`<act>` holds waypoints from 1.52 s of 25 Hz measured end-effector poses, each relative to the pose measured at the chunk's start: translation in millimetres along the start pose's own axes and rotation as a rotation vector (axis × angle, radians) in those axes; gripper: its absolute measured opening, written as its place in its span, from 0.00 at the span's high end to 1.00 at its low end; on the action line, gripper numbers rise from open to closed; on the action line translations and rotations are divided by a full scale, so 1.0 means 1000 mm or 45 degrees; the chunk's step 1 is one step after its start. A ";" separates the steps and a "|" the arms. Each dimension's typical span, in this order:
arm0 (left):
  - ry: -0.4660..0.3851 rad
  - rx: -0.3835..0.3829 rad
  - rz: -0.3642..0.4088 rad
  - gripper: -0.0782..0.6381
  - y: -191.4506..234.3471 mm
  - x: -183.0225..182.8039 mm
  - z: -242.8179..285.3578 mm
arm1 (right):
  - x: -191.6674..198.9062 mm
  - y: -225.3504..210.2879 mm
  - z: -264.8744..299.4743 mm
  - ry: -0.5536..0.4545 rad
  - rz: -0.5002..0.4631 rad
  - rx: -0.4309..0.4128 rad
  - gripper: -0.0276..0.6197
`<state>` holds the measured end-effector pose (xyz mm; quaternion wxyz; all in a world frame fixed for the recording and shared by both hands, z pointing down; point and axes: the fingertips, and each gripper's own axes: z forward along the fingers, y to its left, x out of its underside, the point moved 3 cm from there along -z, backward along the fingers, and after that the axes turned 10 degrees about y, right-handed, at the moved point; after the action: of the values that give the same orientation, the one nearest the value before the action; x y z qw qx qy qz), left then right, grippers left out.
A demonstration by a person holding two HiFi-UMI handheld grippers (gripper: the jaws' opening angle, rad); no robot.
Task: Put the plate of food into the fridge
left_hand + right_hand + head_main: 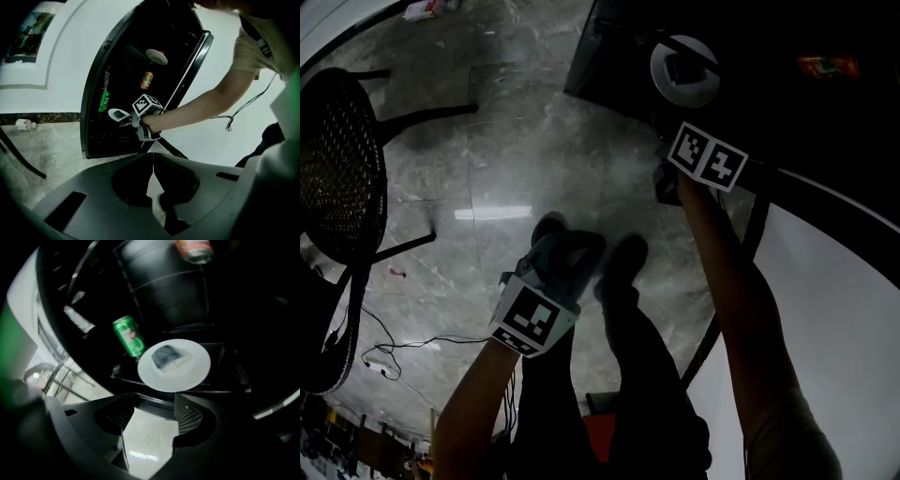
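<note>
**Q:** How far along are you?

**A:** The tall black fridge (122, 70) stands open. The round white plate (187, 373) lies inside it beside a green can (130, 336), with the dark square food (168, 357) on it. My right tongs (151, 423) gape just short of the rim. My left tongs (152, 161) are together, empty.

**Q:** What's left?

**A:** Backing out and shutting up, I'd judge.

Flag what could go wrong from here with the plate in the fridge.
The plate sits near the front edge of the shelf, just ahead of the open right gripper; backing out carelessly could catch its rim and drag it off. The green can stands close beside the plate, so any sideways nudge might knock it over.
</note>
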<state>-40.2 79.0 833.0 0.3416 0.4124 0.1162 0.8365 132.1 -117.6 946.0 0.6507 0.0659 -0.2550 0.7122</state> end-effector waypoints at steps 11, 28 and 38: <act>0.012 -0.002 0.020 0.87 -0.006 0.005 0.002 | -0.011 0.025 -0.002 0.015 -0.333 0.009 0.55; -0.037 -0.084 -0.015 0.87 0.004 -0.017 -0.017 | -0.012 0.078 -0.057 -0.086 -0.539 -0.124 0.55; -0.160 -0.164 -0.048 0.87 0.001 -0.068 -0.060 | -0.003 0.136 -0.174 -0.072 -0.324 -0.397 0.56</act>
<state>-58.3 38.3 754.2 0.3898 0.4390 0.0483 0.8081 43.7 -45.1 756.8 0.7302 0.0162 -0.3700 0.5741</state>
